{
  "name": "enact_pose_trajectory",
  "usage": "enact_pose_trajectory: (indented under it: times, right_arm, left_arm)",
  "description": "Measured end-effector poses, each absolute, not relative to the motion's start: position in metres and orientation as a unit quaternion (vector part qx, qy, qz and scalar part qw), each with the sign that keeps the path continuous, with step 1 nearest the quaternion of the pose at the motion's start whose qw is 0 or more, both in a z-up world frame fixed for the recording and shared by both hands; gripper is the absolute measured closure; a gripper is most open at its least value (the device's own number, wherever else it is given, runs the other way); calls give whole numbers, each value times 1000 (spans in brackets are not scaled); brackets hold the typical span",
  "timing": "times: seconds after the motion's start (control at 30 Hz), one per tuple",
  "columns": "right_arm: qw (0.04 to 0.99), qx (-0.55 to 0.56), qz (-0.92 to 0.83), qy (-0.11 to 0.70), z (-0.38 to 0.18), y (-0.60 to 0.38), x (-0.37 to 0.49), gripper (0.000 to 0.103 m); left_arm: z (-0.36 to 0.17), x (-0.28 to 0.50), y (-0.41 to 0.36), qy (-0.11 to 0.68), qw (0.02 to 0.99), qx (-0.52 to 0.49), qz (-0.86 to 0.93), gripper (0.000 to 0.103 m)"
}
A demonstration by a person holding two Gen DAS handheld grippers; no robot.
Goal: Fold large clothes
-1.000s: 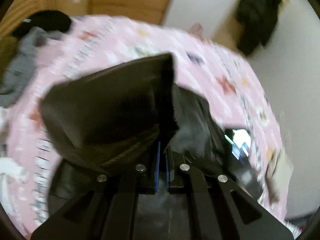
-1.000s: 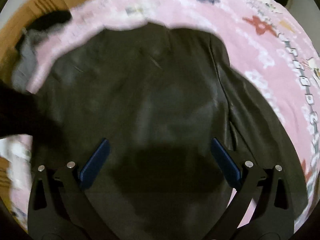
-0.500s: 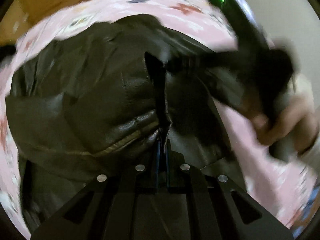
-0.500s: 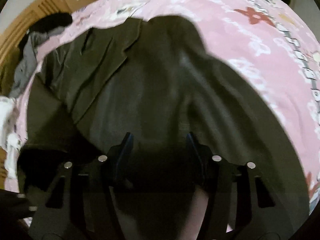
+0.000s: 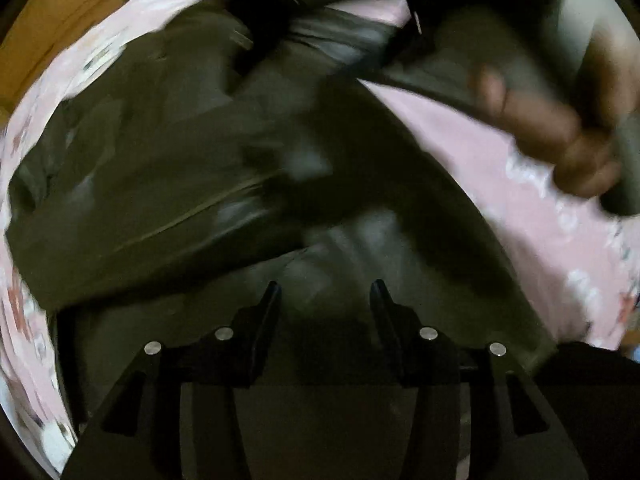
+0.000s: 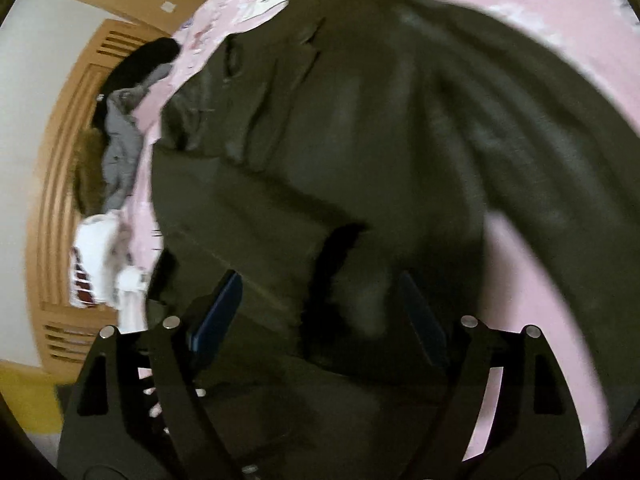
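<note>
A large dark leather jacket point(image 5: 168, 168) lies on the pink patterned bedspread point(image 5: 520, 184); it fills most of the right wrist view point(image 6: 400, 128) too. My left gripper point(image 5: 324, 292) is open just above the jacket, with nothing between its fingers. My right gripper point(image 6: 320, 300) is open, its blue-padded fingers point(image 6: 218, 312) on either side of a raised fold of the jacket. The hand holding the right gripper point(image 5: 560, 140) shows at the upper right of the left wrist view. Both views are blurred.
A pile of other clothes, black, grey and white point(image 6: 120, 152), lies at the bed's left edge before a wooden slatted headboard point(image 6: 64, 184). Pink bedspread point(image 6: 520, 240) shows right of the jacket.
My left gripper, shut on a jacket flap before, has let it go and opened; the flap now lies folded over the jacket. My right gripper has swung left, still open.
</note>
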State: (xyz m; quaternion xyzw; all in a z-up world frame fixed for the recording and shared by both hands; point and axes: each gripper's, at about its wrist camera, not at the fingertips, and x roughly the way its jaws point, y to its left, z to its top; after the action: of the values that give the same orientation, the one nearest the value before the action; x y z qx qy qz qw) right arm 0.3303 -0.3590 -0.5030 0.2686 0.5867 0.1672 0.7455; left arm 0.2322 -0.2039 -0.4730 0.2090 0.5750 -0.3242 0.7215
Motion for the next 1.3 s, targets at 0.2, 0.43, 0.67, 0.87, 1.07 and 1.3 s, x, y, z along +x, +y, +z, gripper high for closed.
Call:
enact_pose_trajectory:
  times: [0.2, 0.43, 0.67, 0.87, 1.07, 1.3]
  right_arm:
    - [736, 235, 121, 624, -545, -323, 363, 23]
    - [761, 230, 89, 600, -542, -314, 360, 75]
    - [800, 230, 81, 548, -491, -330, 345, 100]
    - [825, 244, 53, 508, -434, -358, 306, 101]
    - [809, 255, -20, 530, -442, -400, 245, 103]
    - [779, 299, 27, 550, -474, -401, 253, 102]
  left_arm:
    - [-437, 315, -74, 585, 786, 95, -178, 53]
    - [-448, 425, 63, 578, 813, -10, 65, 65]
    - [-473, 492, 98, 597, 791, -53, 125, 67]
    - [-471, 503, 87, 593, 793, -39, 133, 67]
    - [-475, 523, 82, 580, 797, -42, 163, 67]
    - [-514, 554, 71, 611, 773, -29, 171, 74]
